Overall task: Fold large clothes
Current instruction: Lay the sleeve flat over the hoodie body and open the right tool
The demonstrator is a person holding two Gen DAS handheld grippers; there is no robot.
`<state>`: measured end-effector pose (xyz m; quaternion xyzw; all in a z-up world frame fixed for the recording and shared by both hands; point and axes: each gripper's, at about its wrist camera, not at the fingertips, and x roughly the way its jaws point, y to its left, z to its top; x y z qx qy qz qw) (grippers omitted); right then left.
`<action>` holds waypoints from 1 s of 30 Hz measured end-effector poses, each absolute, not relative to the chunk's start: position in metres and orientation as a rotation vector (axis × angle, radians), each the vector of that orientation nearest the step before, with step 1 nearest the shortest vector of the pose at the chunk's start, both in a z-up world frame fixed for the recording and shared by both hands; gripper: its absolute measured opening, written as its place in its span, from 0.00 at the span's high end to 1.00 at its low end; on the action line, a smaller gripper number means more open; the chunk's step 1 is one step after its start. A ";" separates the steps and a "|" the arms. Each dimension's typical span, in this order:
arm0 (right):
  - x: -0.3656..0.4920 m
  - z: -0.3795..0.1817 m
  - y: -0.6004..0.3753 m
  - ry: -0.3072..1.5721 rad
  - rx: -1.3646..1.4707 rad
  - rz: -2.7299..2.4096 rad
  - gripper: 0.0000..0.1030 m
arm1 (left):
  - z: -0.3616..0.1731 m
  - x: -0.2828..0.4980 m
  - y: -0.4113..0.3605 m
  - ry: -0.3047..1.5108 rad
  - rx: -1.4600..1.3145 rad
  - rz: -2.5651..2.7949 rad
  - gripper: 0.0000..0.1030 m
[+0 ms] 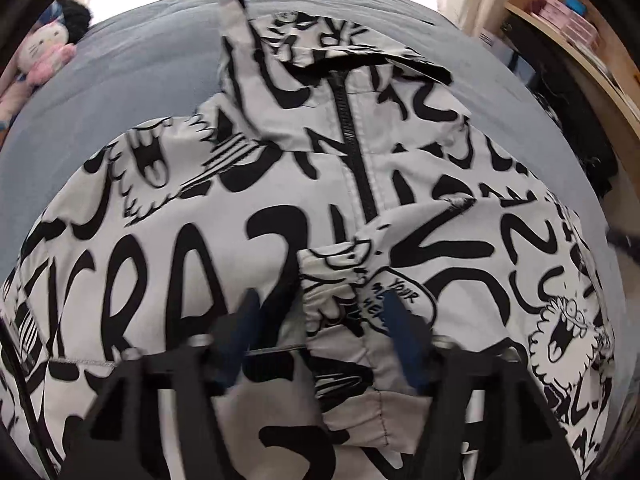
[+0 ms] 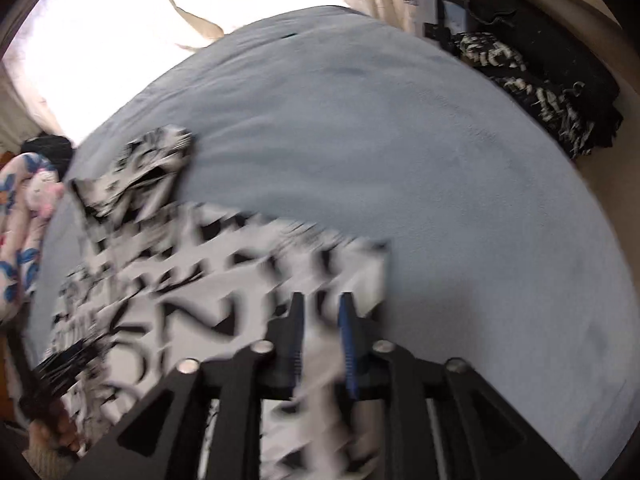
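Note:
A light grey hooded jacket point(image 1: 320, 200) with black graffiti lettering lies spread on a blue-grey bed sheet point(image 1: 120, 80), zipper up the middle and hood at the far end. My left gripper point(image 1: 324, 320) hovers over its lower front with its blue-padded fingers wide apart, open, a folded sleeve lying under the gap. In the blurred right wrist view the jacket point(image 2: 200, 280) fills the left side. My right gripper point(image 2: 321, 320) is over the jacket's right edge. Its fingers stand a narrow gap apart, with cloth showing behind the gap and nothing clearly pinched.
A pink and white plush toy point(image 1: 44, 56) lies at the bed's far left. A wooden shelf point(image 1: 580, 40) stands at the right, with a dark pile of clothes point(image 2: 540, 92) beside the bed. Bare sheet point(image 2: 400, 160) stretches to the right of the jacket. Pale curtains point(image 2: 192, 12) hang behind.

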<state>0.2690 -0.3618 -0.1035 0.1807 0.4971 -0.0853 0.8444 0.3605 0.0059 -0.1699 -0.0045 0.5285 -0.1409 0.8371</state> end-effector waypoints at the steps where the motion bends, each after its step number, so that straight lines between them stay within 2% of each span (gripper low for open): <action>1: 0.263 -0.109 -0.340 1.061 0.374 -0.143 0.70 | -0.171 0.360 0.007 1.120 -0.013 -0.291 0.36; 6: 0.247 -0.150 -0.247 1.134 0.262 -0.048 0.70 | -0.184 0.351 -0.002 1.097 0.114 -0.226 0.36; 8: 0.244 -0.162 -0.239 1.150 0.185 -0.103 0.71 | -0.186 0.349 -0.008 1.079 0.152 -0.212 0.36; 13: 0.214 -0.161 -0.298 1.100 0.159 -0.341 0.73 | -0.187 0.349 -0.014 1.077 0.189 -0.203 0.35; 15: 0.201 -0.160 -0.327 1.095 0.233 -0.331 0.95 | -0.189 0.350 -0.014 1.071 0.189 -0.208 0.35; 16: 0.196 -0.161 -0.339 1.099 0.279 -0.319 1.00 | -0.190 0.349 -0.016 1.066 0.192 -0.210 0.34; 20: 0.190 -0.156 -0.344 1.100 0.317 -0.310 1.00 | -0.189 0.347 -0.014 1.058 0.190 -0.194 0.34; 23: 0.192 -0.149 -0.331 1.107 0.315 -0.306 0.89 | -0.181 0.342 -0.010 1.067 0.177 -0.182 0.34; 30: 0.189 -0.115 -0.291 1.038 0.280 -0.255 0.72 | -0.128 0.309 -0.003 0.975 0.141 -0.180 0.34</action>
